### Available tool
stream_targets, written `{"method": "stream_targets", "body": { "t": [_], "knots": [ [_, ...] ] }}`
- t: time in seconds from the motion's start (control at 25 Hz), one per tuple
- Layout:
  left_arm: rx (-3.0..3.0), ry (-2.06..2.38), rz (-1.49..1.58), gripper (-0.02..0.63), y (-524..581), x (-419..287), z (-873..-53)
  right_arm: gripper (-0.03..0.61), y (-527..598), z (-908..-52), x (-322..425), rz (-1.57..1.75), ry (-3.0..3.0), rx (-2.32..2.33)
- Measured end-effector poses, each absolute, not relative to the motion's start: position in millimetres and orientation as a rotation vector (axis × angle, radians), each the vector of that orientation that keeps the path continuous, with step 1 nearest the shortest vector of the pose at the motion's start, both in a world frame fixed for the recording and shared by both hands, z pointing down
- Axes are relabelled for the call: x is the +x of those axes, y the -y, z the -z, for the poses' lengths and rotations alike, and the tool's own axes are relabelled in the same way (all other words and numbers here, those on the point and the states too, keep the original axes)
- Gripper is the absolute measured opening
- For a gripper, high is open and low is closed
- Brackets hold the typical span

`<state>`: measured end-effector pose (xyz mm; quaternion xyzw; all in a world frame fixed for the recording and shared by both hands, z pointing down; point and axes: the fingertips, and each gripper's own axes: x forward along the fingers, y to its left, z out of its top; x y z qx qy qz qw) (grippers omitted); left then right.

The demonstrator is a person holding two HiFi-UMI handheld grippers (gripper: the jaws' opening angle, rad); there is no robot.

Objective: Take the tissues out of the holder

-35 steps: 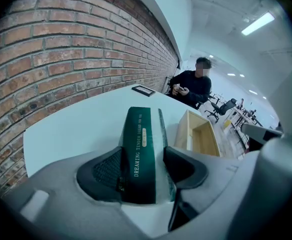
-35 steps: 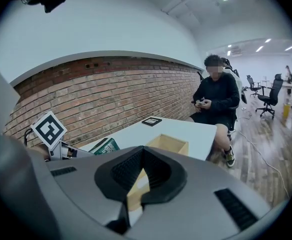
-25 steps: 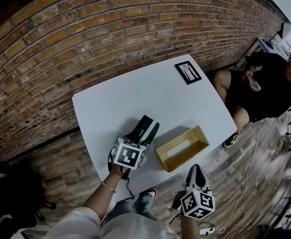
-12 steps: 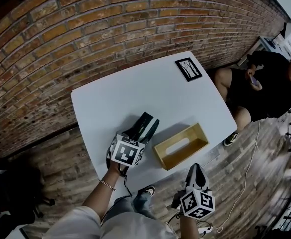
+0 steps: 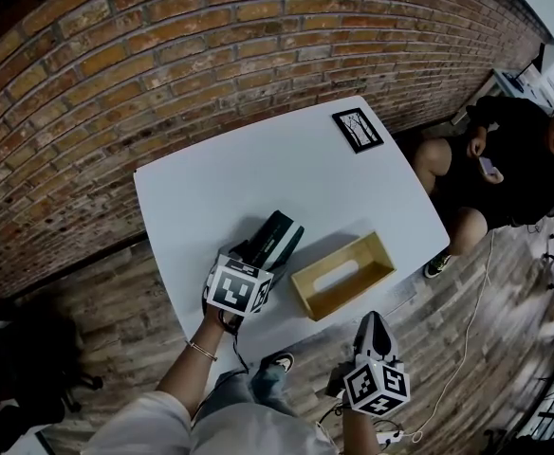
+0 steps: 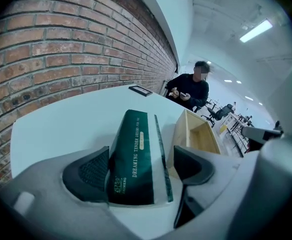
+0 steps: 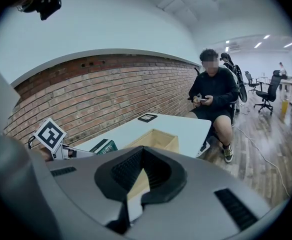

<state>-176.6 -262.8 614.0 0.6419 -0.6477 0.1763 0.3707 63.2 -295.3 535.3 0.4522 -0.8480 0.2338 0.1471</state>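
Note:
A dark green tissue pack [image 5: 277,236] lies on the white table [image 5: 258,164], left of the open wooden holder [image 5: 349,298]. My left gripper [image 5: 261,254] straddles the pack [image 6: 135,154] and its jaws are opening. The left pad still rests against the pack's side, while the right pad stands off it with a gap. In the left gripper view the holder [image 6: 195,132] shows empty just right of the pack. My right gripper [image 5: 374,326] hangs off the table's near edge, pads together with nothing in them [image 7: 143,173], and faces the holder [image 7: 156,138].
A black picture frame [image 5: 358,129] lies at the table's far right corner. A person in black [image 5: 509,164] sits just beyond the table's right side. A brick wall [image 5: 163,55] runs along the far side, and a cable trails on the wooden floor [image 5: 471,339].
The left gripper and the pack stay at nearly the same spot on the table. The right gripper has not moved. The seated person has shifted their legs.

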Motion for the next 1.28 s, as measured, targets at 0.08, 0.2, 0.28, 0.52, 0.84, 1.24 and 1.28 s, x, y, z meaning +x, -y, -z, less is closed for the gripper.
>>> {"method": "stream_targets", "body": {
  "t": [0.08, 0.2, 0.28, 0.52, 0.84, 1.24, 1.28],
  "knots": [
    [1.652, 1.677, -0.440, 0.371, 263, -177, -611, 0.006, 295, -534, 65, -0.672, 2.443, 1.301],
    [1.655, 1.707, -0.433, 0.371, 261, -179, -603, 0.006, 294, -533, 67, -0.673, 2.448, 1.301],
    [1.643, 1.710, -0.427, 0.371, 256, -179, -594, 0.006, 294, -533, 68, -0.673, 2.453, 1.302],
    [1.591, 1.815, -0.475, 0.370, 251, -182, -571, 0.006, 290, -530, 71, -0.671, 2.470, 1.293],
    [1.630, 1.844, -0.393, 0.282, 238, -152, -538, 0.006, 282, -516, 77, -0.664, 2.520, 1.284],
    [1.728, 1.847, -0.366, 0.175, 224, -73, -514, 0.006, 273, -494, 94, -0.616, 2.573, 1.301],
    [1.745, 1.849, -0.357, 0.175, 223, -64, -510, 0.006, 272, -492, 95, -0.611, 2.580, 1.301]
  ]
}}
